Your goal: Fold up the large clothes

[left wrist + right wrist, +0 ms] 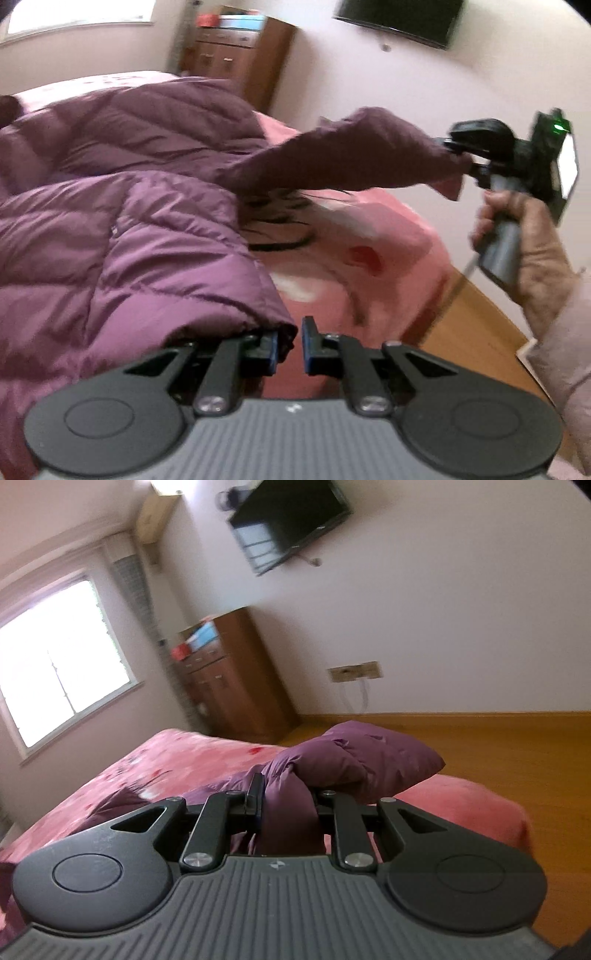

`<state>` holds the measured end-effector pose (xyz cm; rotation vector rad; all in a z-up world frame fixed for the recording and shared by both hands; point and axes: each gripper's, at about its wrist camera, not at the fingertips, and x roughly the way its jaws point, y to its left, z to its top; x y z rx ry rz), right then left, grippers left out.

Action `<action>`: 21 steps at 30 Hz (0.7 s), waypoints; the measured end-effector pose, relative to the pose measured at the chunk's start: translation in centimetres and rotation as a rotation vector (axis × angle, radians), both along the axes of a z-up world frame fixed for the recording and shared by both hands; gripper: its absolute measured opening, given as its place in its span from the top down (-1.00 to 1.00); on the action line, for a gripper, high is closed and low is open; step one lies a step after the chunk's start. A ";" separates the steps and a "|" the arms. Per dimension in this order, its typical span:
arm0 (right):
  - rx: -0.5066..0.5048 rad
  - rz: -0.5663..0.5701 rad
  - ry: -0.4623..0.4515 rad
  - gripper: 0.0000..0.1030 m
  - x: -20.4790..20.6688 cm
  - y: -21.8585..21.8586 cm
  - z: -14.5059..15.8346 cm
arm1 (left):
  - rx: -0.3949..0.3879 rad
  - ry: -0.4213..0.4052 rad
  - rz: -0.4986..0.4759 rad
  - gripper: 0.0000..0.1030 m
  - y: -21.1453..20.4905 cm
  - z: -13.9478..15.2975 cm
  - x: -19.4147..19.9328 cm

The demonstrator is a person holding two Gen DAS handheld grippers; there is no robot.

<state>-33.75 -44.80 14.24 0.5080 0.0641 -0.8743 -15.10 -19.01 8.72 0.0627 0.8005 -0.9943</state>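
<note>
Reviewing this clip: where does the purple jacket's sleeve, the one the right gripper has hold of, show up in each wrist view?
Left wrist view: the sleeve stretches from the jacket toward the upper right, lifted over the pink bedspread, its end pinched in the right gripper.
Right wrist view: the sleeve bunches at centre, clamped between the right gripper fingers.
Shared landmark: wall-mounted TV.

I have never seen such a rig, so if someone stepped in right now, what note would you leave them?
Right tool: shut on the sleeve of the purple down jacket, held lifted above the bed.
Left tool: slightly open at the jacket's near edge, not clearly gripping.
Jacket lies spread on the pink bedspread.
Done: sleeve picked up.
Left: lay the sleeve across the body, then fold the rest.
</note>
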 end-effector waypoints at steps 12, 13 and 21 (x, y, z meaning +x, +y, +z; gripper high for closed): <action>0.185 -0.016 0.173 -0.12 -1.8 -0.6 -4.6 | 0.009 0.041 -0.056 0.79 2.1 0.4 -0.6; 0.197 -0.012 0.176 -0.22 -2.0 -0.4 -4.7 | 0.005 0.039 -0.060 0.72 2.2 0.9 -1.2; 0.161 0.033 0.269 -0.96 -2.4 2.5 -2.6 | -0.061 -0.029 -0.049 0.00 6.0 4.4 -2.8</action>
